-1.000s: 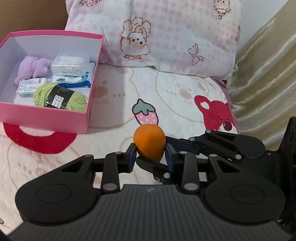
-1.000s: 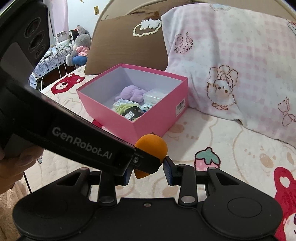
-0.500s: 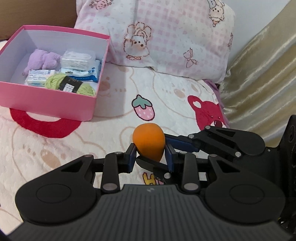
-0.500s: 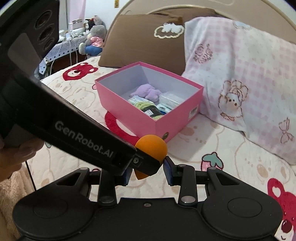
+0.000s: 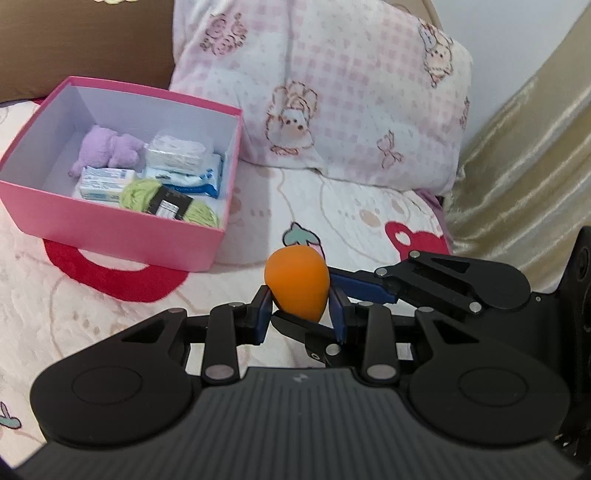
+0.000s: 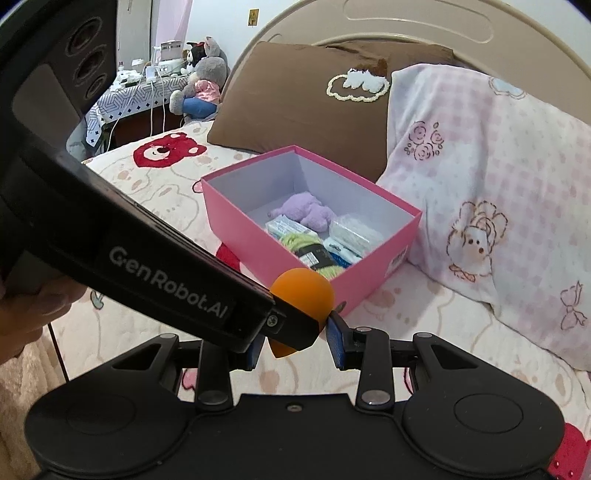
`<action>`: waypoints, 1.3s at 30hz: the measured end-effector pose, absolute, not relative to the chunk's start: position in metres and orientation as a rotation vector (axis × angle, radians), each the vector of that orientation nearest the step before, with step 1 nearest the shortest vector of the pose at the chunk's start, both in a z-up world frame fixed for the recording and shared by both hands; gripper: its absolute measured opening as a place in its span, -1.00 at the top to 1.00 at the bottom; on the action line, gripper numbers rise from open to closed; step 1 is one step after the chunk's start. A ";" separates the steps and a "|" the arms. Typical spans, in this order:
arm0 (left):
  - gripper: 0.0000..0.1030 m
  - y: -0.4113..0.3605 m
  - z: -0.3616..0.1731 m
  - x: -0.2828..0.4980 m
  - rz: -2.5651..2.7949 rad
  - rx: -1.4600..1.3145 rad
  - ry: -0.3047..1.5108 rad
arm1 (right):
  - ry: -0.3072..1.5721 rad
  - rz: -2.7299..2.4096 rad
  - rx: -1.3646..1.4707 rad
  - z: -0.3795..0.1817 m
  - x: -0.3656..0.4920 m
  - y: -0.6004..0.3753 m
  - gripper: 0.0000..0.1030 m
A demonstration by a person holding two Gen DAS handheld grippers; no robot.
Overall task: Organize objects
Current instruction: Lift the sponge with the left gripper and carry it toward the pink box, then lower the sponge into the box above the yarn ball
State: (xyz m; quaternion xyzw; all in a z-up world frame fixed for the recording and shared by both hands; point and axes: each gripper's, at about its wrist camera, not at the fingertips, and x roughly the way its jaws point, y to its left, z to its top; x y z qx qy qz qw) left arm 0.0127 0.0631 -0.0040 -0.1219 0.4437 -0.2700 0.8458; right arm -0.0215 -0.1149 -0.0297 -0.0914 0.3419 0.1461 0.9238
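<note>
Left wrist view showed my left gripper (image 5: 300, 314) clamped on the orange sponge (image 5: 297, 283), held above the bedspread (image 5: 110, 325) near the pink box (image 5: 122, 236). My right gripper (image 6: 295, 345) bracketed the same sponge; its grip I couldn't tell.

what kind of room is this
Most likely a bedroom: a curved headboard behind a brown pillow and a pink checked pillow, with a bear-print quilt under the pink box.

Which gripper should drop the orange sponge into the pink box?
Probably left: the left gripper pinches the orange sponge, with the pink box open ahead-left; the right gripper has an unclear hold.
</note>
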 end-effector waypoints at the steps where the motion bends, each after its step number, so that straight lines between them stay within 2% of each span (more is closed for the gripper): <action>1: 0.39 0.066 -0.003 0.014 -0.563 -0.263 0.931 | 0.696 0.302 -0.190 -0.029 -0.020 -0.113 0.21; 18: 0.39 0.082 -0.002 0.028 -0.506 -0.288 0.905 | 0.676 0.310 -0.170 -0.028 0.001 -0.101 0.21; 28: 0.37 0.074 -0.005 0.070 -0.482 -0.333 0.928 | 0.727 0.273 -0.141 -0.026 0.040 -0.110 0.21; 30: 0.37 0.073 -0.005 0.081 -0.465 -0.353 0.949 | 0.747 0.297 -0.137 -0.024 0.051 -0.114 0.16; 39: 0.37 0.080 0.002 0.116 -0.443 -0.412 0.931 | 0.734 0.333 -0.137 -0.009 0.088 -0.122 0.16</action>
